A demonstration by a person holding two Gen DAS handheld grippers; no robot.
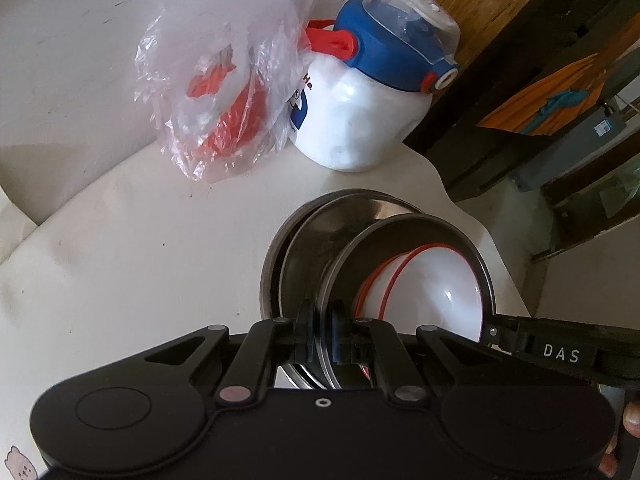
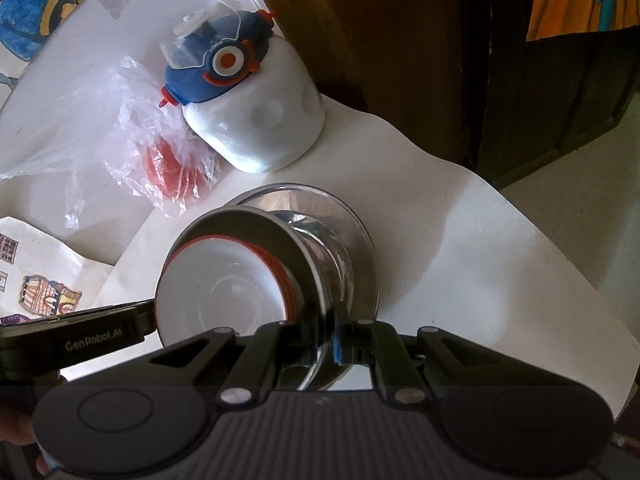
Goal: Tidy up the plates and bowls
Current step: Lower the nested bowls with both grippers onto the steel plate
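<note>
Left tongs (image 1: 322, 334) and right tongs (image 2: 326, 338) clamped on steel plate (image 1: 404, 226) rim, opposite sides

The shiny stainless-steel bowl (image 2: 256, 232) and the mirror-bright steel plate (image 2: 356, 248) beneath it gleam with reflections. Inside the bowl sits a glossy white plastic bowl with a red rim (image 1: 432, 280). A crinkled clear plastic bag (image 1: 224, 80) lies by a smooth white plastic bottle with a blue lid (image 1: 360, 120), on a matt cream tabletop (image 1: 140, 260). The black plastic gripper (image 1: 322, 336) looks matt.
</note>
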